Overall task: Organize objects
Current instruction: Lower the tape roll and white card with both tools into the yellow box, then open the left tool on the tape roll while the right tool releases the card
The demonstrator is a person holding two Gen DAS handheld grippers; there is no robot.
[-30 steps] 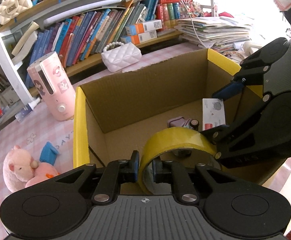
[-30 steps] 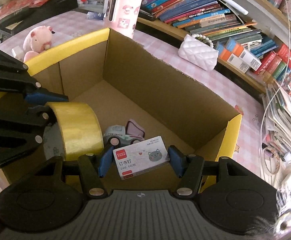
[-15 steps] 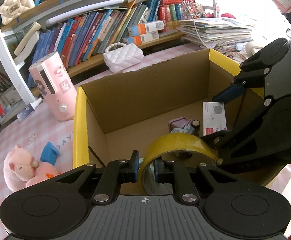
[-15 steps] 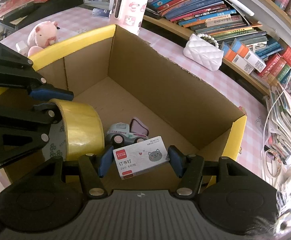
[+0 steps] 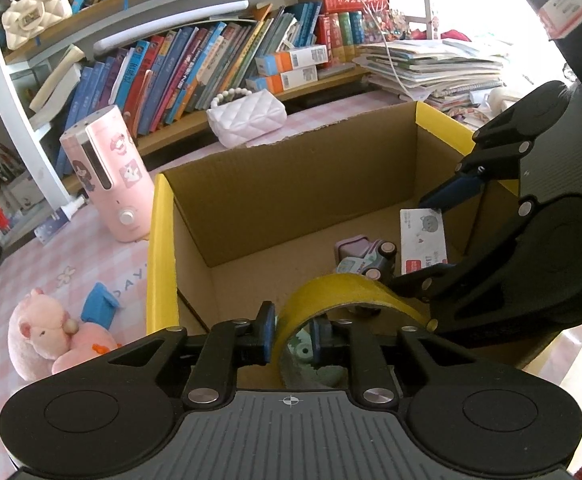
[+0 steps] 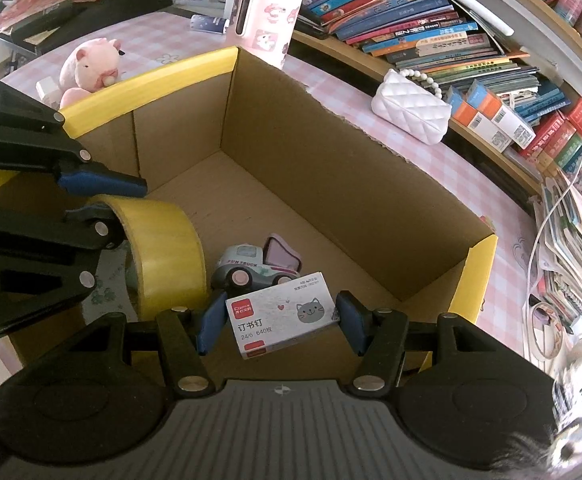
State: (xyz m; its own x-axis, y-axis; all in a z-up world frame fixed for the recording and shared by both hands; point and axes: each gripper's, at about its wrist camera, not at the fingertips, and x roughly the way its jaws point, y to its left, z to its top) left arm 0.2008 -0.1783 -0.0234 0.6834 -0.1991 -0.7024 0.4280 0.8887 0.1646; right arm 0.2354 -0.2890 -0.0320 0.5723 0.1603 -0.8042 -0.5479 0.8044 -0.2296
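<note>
A yellow tape roll (image 5: 343, 288) (image 6: 167, 252) stands on edge low inside the open cardboard box (image 5: 159, 248) (image 6: 151, 76) with yellow-taped rims. My left gripper (image 5: 293, 334) (image 6: 119, 202) straddles the roll's wall; its jaws are opening, and a gap shows beside the right pad. My right gripper (image 6: 279, 326) (image 5: 425, 242) is shut on a white staples box (image 6: 281, 320) (image 5: 423, 240) with a grey cat print, held above the box floor. A small toy truck (image 6: 251, 270) (image 5: 365, 260) lies on the floor beneath it.
On the pink checked cloth beside the box stand a pink humidifier (image 5: 107, 176), a pink plush pig (image 5: 47, 340) with a blue item (image 5: 99, 310), and a white quilted bag (image 5: 247, 118). Bookshelves run behind, and a paper stack (image 5: 431, 64) sits at the right.
The left fingers have spread slightly and the tape roll has sunk a little lower between them. The right gripper still holds the staples box in the same spot.
</note>
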